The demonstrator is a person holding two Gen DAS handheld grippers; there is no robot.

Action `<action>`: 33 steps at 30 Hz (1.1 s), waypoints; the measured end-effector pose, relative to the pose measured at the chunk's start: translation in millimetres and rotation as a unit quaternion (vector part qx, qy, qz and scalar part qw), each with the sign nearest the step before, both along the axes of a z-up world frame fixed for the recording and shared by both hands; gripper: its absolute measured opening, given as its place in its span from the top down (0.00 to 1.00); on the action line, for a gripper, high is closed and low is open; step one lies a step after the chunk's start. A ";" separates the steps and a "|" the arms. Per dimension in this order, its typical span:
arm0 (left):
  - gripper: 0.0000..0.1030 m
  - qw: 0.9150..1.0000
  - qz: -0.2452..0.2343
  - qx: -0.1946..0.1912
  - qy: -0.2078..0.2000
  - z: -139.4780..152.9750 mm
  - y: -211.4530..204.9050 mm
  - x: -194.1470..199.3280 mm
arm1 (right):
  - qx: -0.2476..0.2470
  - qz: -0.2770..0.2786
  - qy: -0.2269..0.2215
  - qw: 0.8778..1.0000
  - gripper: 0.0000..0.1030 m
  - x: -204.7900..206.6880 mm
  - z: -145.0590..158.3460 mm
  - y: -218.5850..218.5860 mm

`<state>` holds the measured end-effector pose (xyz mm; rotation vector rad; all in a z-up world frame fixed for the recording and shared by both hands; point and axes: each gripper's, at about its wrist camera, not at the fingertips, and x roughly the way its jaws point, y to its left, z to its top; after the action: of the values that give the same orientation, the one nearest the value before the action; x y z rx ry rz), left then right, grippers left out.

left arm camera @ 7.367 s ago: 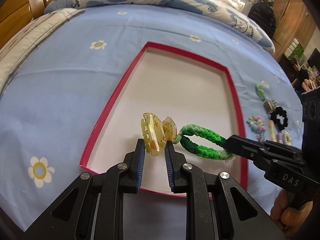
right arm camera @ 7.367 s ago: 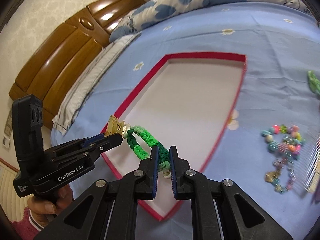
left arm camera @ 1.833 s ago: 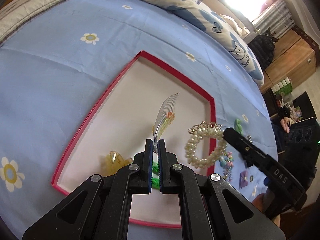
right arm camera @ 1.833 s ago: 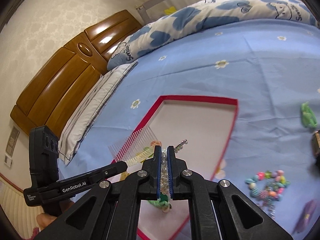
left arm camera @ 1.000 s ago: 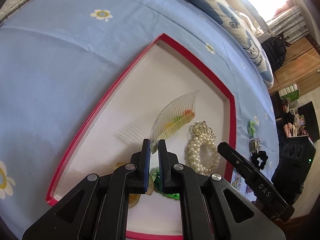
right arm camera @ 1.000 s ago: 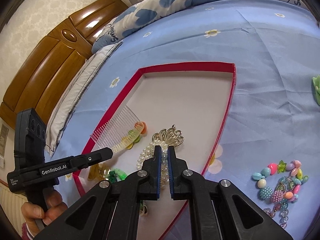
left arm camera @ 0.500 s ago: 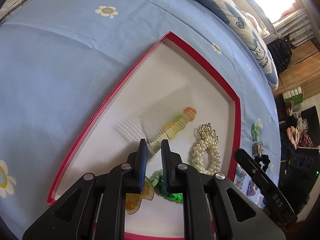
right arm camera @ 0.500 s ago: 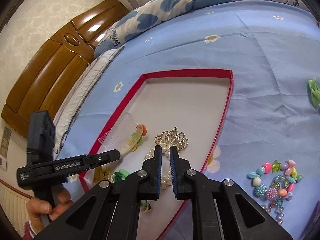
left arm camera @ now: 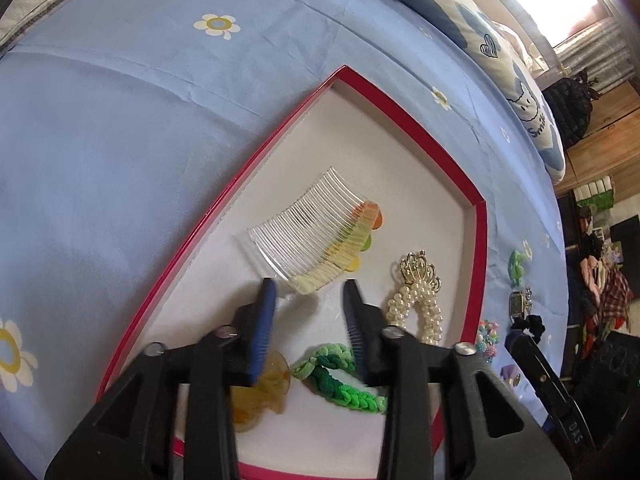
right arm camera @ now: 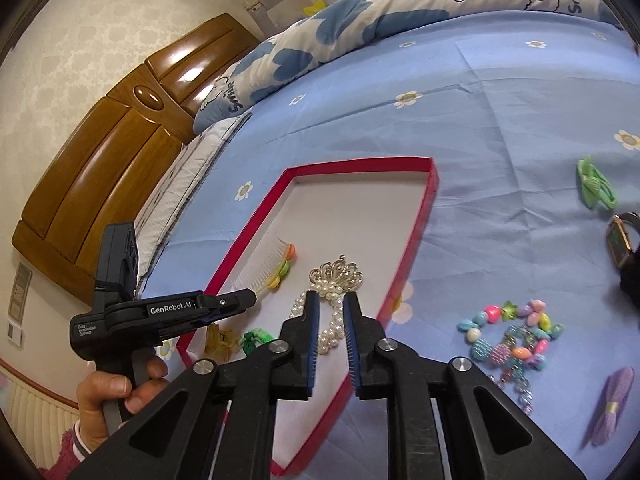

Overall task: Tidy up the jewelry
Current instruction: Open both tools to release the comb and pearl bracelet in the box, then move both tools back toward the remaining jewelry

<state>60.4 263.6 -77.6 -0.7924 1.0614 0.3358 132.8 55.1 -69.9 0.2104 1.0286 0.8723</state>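
A red-rimmed white tray (left arm camera: pixel 478 240) lies on the blue bedsheet, also in the right wrist view (right arm camera: pixel 424 208). In it lie a clear hair comb (left arm camera: pixel 312 236) with coloured beads, a pearl bracelet with a gold crown (left arm camera: pixel 418 296), a green braided band (left arm camera: pixel 340 380) and an amber claw clip (left arm camera: pixel 260 392). My left gripper (left arm camera: pixel 310 296) is open and empty just before the comb. My right gripper (right arm camera: pixel 331 307) is open and empty above the pearl bracelet (right arm camera: pixel 334 280). The comb (right arm camera: pixel 272 268) lies left of it.
On the sheet right of the tray lie a coloured bead bracelet (right arm camera: pixel 508 332), a purple bow clip (right arm camera: pixel 612 404), a green clip (right arm camera: pixel 594 184) and a watch (right arm camera: pixel 620 240). Pillows and a wooden headboard (right arm camera: pixel 112 152) stand at the back.
Both grippers opened. The left one let go of the comb and the right one let go of the pearl bracelet; both now lie in the tray and both grippers have drawn back a little.
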 end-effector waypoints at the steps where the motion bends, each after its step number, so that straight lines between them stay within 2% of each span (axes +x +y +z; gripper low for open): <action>1: 0.60 1.000 0.001 -0.001 0.000 0.2 -0.9 -0.8 | 0.000 -0.002 0.000 1.000 0.80 -0.4 0.4 -2.3; 2: 0.60 1.000 0.002 -0.003 0.001 0.4 -2.0 -1.9 | 0.001 -0.004 0.000 1.000 0.77 -0.6 0.6 -5.1; 5: 0.58 1.000 0.002 -0.007 -0.008 5.1 -8.0 -8.0 | 0.002 -0.014 0.001 1.000 0.57 -1.7 2.5 -17.2; 6: 0.57 1.000 -0.001 -0.002 -0.013 9.2 -12.6 -10.6 | 0.004 -0.017 0.000 1.000 0.56 -1.9 3.6 -22.9; 9: 0.50 0.999 -0.009 0.016 -0.028 21.7 -25.9 -15.6 | 0.002 -0.027 -0.003 1.000 0.55 -3.4 5.3 -38.1; 13: 0.50 0.997 -0.027 0.049 -0.047 39.1 -44.5 -14.7 | 0.000 -0.048 -0.004 0.999 0.50 -5.3 6.9 -67.9; 17: 0.50 0.995 -0.056 0.062 -0.061 51.3 -64.5 -8.3 | -0.003 -0.076 -0.009 0.997 0.50 -7.3 9.1 -101.8; 27: 0.50 0.988 -0.123 0.050 -0.081 65.9 -124.3 12.2 | -0.018 -0.159 -0.002 0.987 0.50 -5.0 3.5 -185.7; 33: 0.50 0.982 -0.162 0.051 -0.079 66.5 -158.0 26.4 | -0.021 -0.184 -0.002 0.983 0.49 0.3 -0.2 -212.8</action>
<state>86.8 105.6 -11.1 -0.5337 0.9956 0.0491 133.2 -157.8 -70.0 0.3506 0.9635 0.5158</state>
